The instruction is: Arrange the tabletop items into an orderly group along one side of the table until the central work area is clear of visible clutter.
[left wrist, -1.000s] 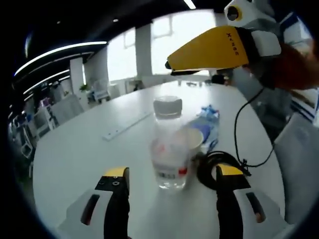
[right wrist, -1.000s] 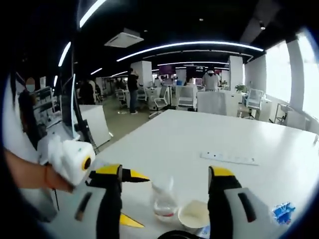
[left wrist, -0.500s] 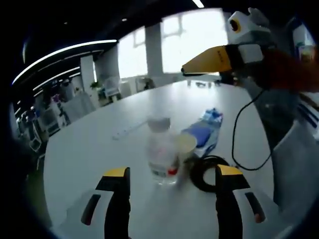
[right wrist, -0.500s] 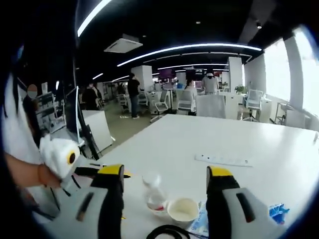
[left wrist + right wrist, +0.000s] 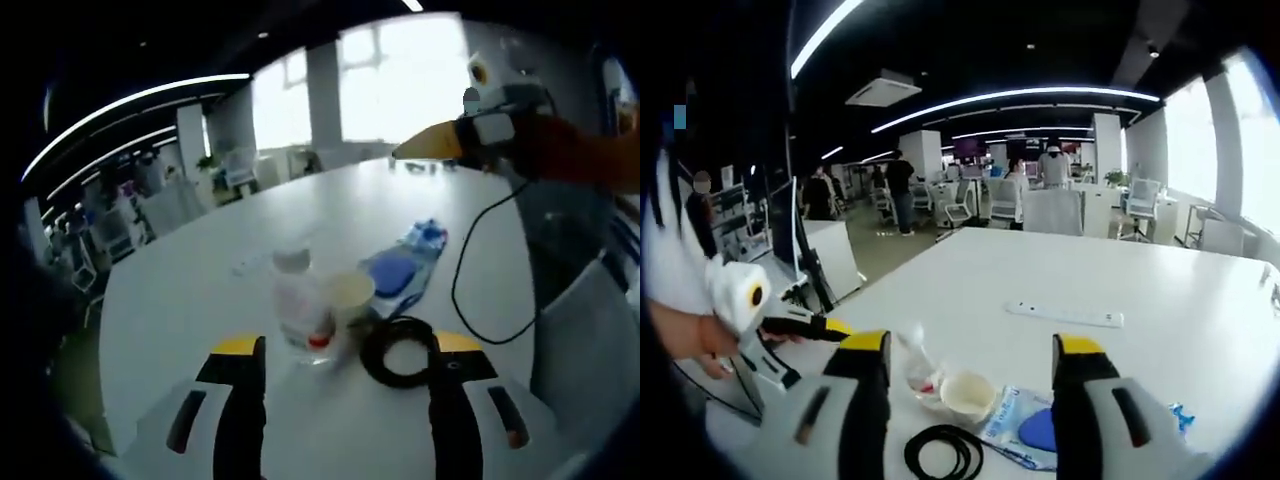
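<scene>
A clear plastic bottle [image 5: 297, 317] [image 5: 917, 364] with a white cap and red label stands on the white table [image 5: 330, 230]. Beside it sits a white paper cup [image 5: 347, 296] [image 5: 966, 394]. A blue and white packet [image 5: 405, 268] [image 5: 1025, 432] lies past the cup. A black coiled cable [image 5: 396, 348] [image 5: 943, 453] lies close by. My left gripper [image 5: 342, 352] is open, a short way from the bottle and the cable. My right gripper [image 5: 972, 346] is open above the group. The right gripper's yellow jaws enter the left gripper view at the upper right. The left gripper comes into the right gripper view at the left.
A white power strip [image 5: 1064, 314] [image 5: 250, 264] lies flat further out on the table. A black wire [image 5: 470, 270] hangs from the other gripper. Office chairs [image 5: 1060, 210], desks and several people stand beyond the table. A person's sleeve [image 5: 590, 160] is at the right.
Both cameras have pulled back from the items, so the bottle, cup, packet and cable look smaller and further off. Both grippers stay open and hold nothing.
</scene>
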The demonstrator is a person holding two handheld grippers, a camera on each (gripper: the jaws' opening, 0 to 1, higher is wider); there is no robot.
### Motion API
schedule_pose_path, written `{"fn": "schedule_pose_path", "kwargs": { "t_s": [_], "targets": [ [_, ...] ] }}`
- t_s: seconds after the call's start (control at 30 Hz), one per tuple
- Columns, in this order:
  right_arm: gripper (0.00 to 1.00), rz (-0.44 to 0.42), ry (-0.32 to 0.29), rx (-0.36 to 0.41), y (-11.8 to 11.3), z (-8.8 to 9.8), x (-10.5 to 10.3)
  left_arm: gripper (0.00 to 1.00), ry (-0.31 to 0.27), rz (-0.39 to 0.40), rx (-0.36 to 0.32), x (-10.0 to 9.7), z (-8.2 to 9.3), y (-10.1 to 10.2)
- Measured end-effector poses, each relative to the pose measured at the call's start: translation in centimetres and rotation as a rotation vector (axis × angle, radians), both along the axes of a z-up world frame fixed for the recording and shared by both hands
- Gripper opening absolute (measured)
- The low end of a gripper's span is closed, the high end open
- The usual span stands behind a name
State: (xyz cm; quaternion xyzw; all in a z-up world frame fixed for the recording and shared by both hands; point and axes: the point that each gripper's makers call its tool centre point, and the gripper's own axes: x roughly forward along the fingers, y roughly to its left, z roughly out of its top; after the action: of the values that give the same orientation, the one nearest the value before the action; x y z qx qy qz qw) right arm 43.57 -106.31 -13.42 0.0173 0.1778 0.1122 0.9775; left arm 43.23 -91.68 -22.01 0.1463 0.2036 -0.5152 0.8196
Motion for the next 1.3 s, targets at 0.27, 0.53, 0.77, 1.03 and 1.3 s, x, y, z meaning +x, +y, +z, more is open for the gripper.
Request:
{"fn": "schedule_pose_path", "kwargs": {
  "t_s": [0.27, 0.53, 0.77, 1.03, 1.3],
  "targets": [
    [0.63, -0.073, 0.042, -0.04, -6.1, -0.8, -4.1, 0.58, 0.02, 0.04, 0.015, -1.8, -0.4, -1.0],
    [0.6, -0.154, 0.149, -0.054, -10.6, -3.2, -8.1, 0.54, 0.084, 0.101, 0.085, -2.8, -2.5, -1.5],
    [0.54, -0.113, 0.295, -0.036, -8.8, -8.2, -10.2, 0.5, 0.173, 0.165, 0.133, -3.8, -4.7, -2.1],
    [0.44, -0.045, 0.356, 0.041, -3.1, -12.9, -8.4, 0.47, 0.224, 0.218, 0.183, -3.7, -6.7, -3.1],
    [0.3, -0.006, 0.478, 0.099, 0.9, -17.4, -6.6, 0.38, 0.251, 0.25, 0.269, -2.6, -9.2, -4.0]
  ]
}}
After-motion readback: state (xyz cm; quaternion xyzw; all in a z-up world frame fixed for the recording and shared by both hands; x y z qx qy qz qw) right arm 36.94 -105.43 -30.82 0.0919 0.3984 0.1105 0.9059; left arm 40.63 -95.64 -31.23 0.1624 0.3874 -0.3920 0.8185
